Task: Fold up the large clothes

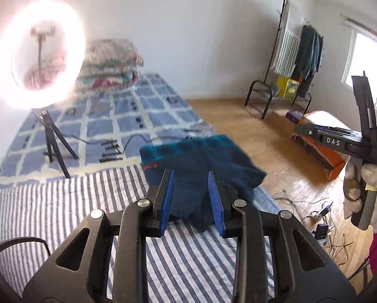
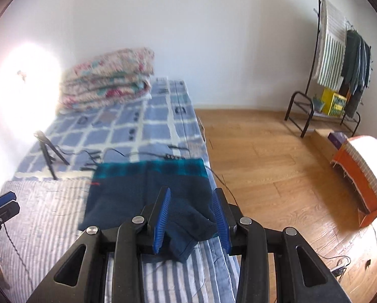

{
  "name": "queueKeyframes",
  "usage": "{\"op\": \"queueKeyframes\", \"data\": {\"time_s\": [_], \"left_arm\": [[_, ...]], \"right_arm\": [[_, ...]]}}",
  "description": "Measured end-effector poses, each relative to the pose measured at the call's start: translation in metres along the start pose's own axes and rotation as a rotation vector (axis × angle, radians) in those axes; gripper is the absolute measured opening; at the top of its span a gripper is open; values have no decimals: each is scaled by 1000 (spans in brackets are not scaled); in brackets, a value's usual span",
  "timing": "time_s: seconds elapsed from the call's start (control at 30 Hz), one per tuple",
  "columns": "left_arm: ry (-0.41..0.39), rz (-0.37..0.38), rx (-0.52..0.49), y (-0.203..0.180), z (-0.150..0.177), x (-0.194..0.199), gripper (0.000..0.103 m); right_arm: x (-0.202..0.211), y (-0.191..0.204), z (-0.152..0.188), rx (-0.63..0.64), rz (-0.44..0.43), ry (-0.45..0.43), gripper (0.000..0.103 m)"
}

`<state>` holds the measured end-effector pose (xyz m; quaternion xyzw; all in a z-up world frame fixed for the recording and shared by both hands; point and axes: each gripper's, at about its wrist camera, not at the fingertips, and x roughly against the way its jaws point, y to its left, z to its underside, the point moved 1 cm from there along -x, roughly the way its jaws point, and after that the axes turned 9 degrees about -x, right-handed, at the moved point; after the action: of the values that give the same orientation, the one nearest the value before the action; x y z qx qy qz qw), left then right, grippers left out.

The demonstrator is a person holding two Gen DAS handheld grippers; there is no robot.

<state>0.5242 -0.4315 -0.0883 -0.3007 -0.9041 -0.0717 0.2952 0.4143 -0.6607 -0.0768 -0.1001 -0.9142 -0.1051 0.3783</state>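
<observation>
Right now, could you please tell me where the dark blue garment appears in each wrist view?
Left wrist: dark blue garment at centre, beyond the left tongs.
Right wrist: garment at centre-left, reaching between the blue fingers.
Shared landmark: folded floral quilt.

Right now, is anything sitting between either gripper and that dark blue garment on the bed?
Nothing visible does. The dark blue garment lies on the striped bedcover, straight ahead of the left gripper and the right gripper. Both stand open and empty. The light tripod stands off to the side.
</observation>
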Motion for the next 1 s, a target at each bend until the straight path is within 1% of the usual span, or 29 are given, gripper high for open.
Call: {"op": "queueKeyframes", "data": {"time_s": [0.13, 0.3, 0.4, 0.47, 0.57, 0.67, 0.73, 0.93, 1.0], "left_arm": [[-45, 1, -18, -15, -4, 55, 29], [-95, 4, -50, -33, 2, 130, 29], [-125, 10, -61, -41, 9, 174, 29], [-144, -1, -76, -47, 16, 203, 29], [-152, -1, -88, -53, 31, 237, 29], [-169, 4, -95, -57, 51, 266, 29], [-174, 1, -98, -60, 66, 280, 29], [-156, -17, -122, -70, 113, 305, 29], [-154, -23, -113, -72, 127, 312, 29]], "right_arm": [[61, 15, 0, 19, -19, -38, 35], [132, 27, 9, 31, -34, -82, 35], [174, 35, 20, 38, -42, -108, 35], [202, 41, 31, 39, -41, -121, 35], [233, 49, 49, 48, -50, -139, 35], [257, 57, 73, 52, -55, -160, 35], [266, 60, 89, 51, -63, -163, 35], [275, 61, 136, 1, -117, -137, 35], [276, 64, 150, 8, -110, -142, 35]]}}
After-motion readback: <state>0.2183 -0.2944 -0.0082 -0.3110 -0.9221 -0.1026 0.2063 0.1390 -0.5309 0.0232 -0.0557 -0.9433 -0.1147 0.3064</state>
